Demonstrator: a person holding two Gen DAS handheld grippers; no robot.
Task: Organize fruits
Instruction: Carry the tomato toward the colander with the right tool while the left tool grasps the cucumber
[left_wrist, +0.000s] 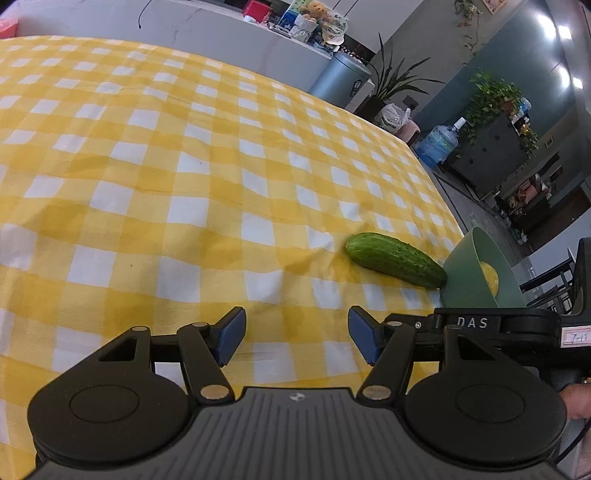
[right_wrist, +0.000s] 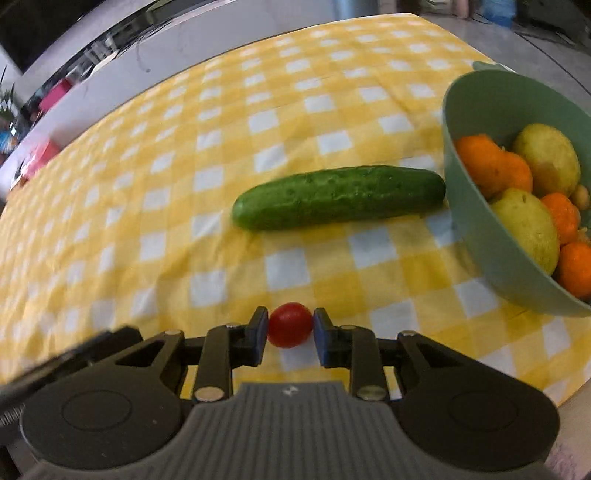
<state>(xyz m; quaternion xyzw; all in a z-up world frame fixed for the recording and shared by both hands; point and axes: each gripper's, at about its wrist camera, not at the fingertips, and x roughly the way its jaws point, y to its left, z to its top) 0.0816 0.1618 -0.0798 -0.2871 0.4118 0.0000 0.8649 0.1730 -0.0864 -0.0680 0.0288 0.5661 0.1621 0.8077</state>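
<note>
My right gripper (right_wrist: 290, 326) is shut on a small red cherry tomato (right_wrist: 290, 325), held above the checked cloth. Beyond it a green cucumber (right_wrist: 338, 196) lies flat on the cloth, its right end close to a green bowl (right_wrist: 476, 206). The bowl holds oranges (right_wrist: 493, 166) and yellow-green pears (right_wrist: 528, 229). In the left wrist view my left gripper (left_wrist: 296, 334) stands open over bare cloth with nothing between its fingers. The cucumber (left_wrist: 397, 264) and the green bowl (left_wrist: 467, 275) lie ahead of it to the right, and the right gripper's black body (left_wrist: 517, 328) shows at that side.
The table wears a yellow and white checked cloth (left_wrist: 184, 166). Its right edge (left_wrist: 439, 184) drops to a floor with a water jug (left_wrist: 437, 144), potted plants and a dark cabinet. A white counter (left_wrist: 207, 33) with clutter runs behind the table.
</note>
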